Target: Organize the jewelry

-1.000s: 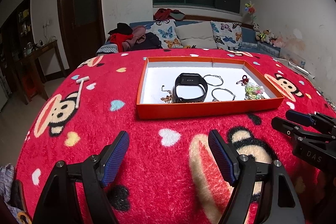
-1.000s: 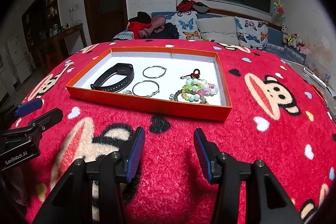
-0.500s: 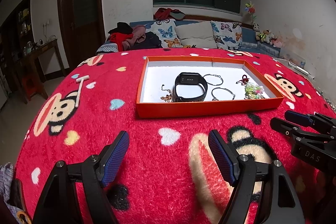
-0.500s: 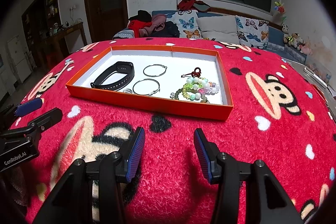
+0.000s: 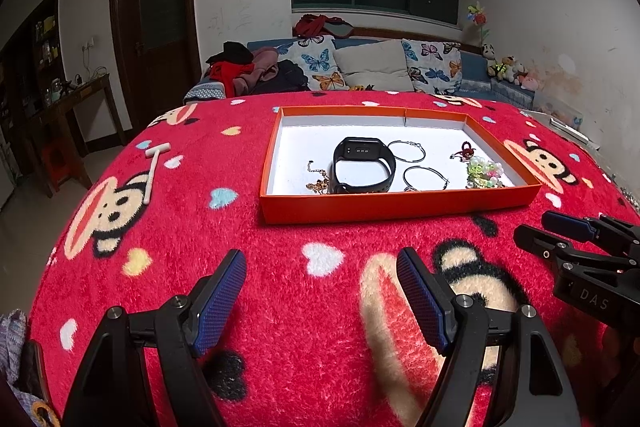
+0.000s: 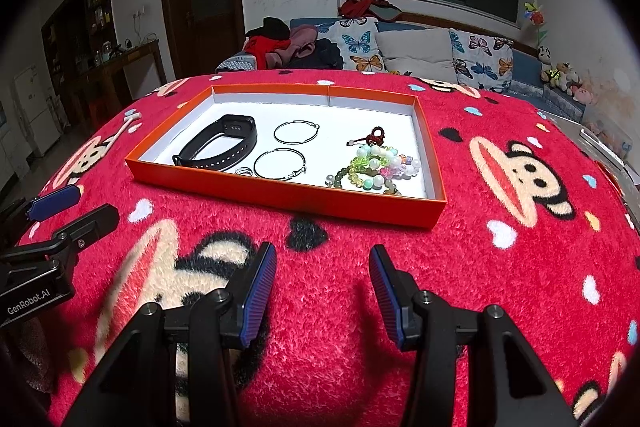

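Red plush blanket (image 5: 320, 311) printed with cartoon monkeys and small hearts covers the table, with a blue sofa (image 5: 472, 67) carrying butterfly cushions behind it and a dark window above.

On the blanket sits a shallow orange cardboard tray with a white floor (image 5: 396, 205), and all the jewelry lies inside it, well ahead of both pairs of fingers. From its left side to its right, as the left wrist view shows: a thin gold chain (image 5: 316, 179); a black rubber wristband watch (image 5: 362, 165) standing on its edge; two thin silver hoop bangles (image 6: 290, 149), one farther and one nearer, apart from each other; a small dark red knotted charm (image 6: 374, 137); and a heap of pastel green, white and pink beaded bracelets (image 6: 376, 167) near the tray's right wall. A white T-shaped stick (image 5: 154, 167) lies on the blanket, well to the left of the tray.

Left gripper (image 5: 320, 301) hangs above bare blanket in front of the tray, its blue-padded fingers (image 5: 218, 303) spread wide with nothing between them and touching nothing. Right gripper (image 6: 322, 291) hangs beside it, also short of the tray; its jaws stand parted more narrowly and are likewise empty, with only blanket showing in the gap.
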The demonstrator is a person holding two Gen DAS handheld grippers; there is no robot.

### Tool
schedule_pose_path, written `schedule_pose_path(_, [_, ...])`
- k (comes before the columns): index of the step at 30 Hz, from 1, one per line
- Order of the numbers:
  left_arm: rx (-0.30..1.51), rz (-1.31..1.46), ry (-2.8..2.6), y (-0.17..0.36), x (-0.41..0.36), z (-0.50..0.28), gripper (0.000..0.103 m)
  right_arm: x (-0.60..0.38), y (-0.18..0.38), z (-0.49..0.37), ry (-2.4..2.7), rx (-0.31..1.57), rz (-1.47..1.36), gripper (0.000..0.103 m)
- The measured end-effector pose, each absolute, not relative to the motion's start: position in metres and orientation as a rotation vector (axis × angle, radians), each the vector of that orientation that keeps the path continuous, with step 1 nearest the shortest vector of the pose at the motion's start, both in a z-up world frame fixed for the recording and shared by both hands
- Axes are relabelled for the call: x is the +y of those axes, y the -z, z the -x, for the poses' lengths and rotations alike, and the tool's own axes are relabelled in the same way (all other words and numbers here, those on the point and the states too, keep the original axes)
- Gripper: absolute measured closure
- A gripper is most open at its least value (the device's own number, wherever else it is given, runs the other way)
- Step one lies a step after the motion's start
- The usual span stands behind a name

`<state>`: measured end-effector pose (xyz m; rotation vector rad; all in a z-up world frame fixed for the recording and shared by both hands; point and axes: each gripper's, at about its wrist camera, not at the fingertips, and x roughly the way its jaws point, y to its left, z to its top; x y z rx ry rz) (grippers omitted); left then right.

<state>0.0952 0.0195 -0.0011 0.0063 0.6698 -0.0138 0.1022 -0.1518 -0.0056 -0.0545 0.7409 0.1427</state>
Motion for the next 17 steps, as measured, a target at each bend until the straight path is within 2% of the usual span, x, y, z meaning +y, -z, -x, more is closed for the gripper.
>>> schedule_pose_path(17, [0.667,-0.01,0.014,0.0023,0.0204,-0.0943,0.02,-0.1517,0.0051,-0.1024,-0.143,0.742,0.055,0.05])
